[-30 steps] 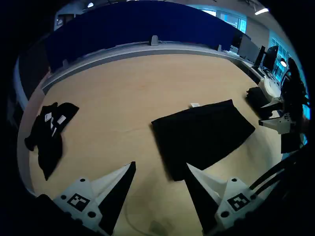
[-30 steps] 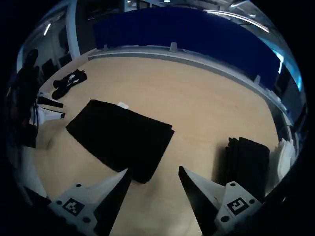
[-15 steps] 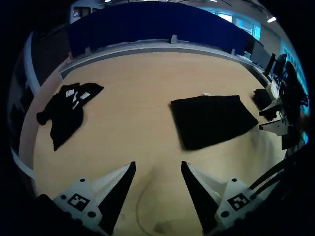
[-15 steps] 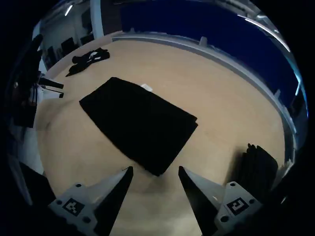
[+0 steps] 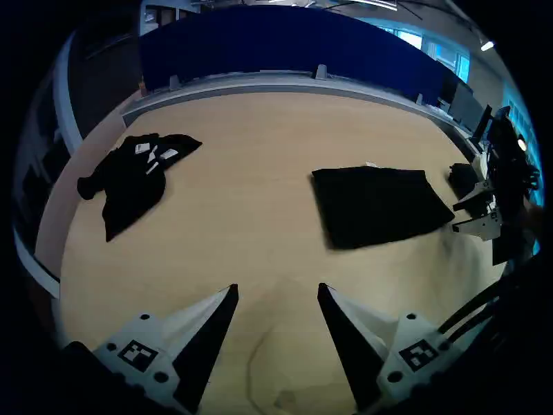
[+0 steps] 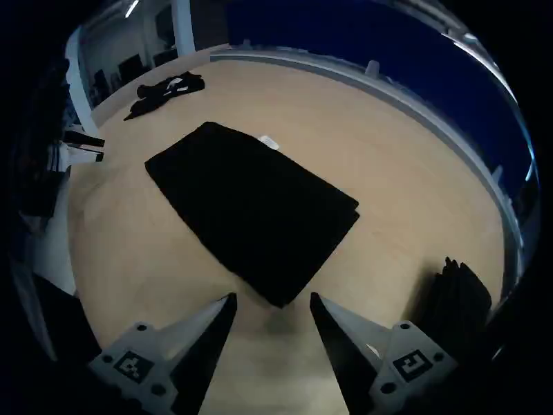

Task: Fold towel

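Note:
A black towel (image 5: 377, 202) (image 6: 254, 206), folded flat into a rectangle with a small white tag at its far edge, lies on the light wooden table (image 5: 256, 180) (image 6: 401, 194). In the left gripper view my left gripper (image 5: 275, 299) stands open over bare wood, well short of the towel, which lies ahead to the right. In the right gripper view my right gripper (image 6: 271, 306) is open, its fingertips just short of the towel's near corner. The right gripper (image 5: 477, 211) also shows at the far right of the left gripper view, and the left gripper (image 6: 79, 146) at the far left of the right gripper view.
A crumpled black cloth with white tags (image 5: 131, 176) (image 6: 166, 90) lies at the table's far left. A stack of folded dark towels (image 6: 456, 304) (image 5: 462, 178) stands at the right edge. A blue partition (image 5: 290, 41) runs along the back of the table.
My left gripper has drawn back and swung left, off the towel's near edge. The right gripper has closed in on the towel's near corner. Both stay open.

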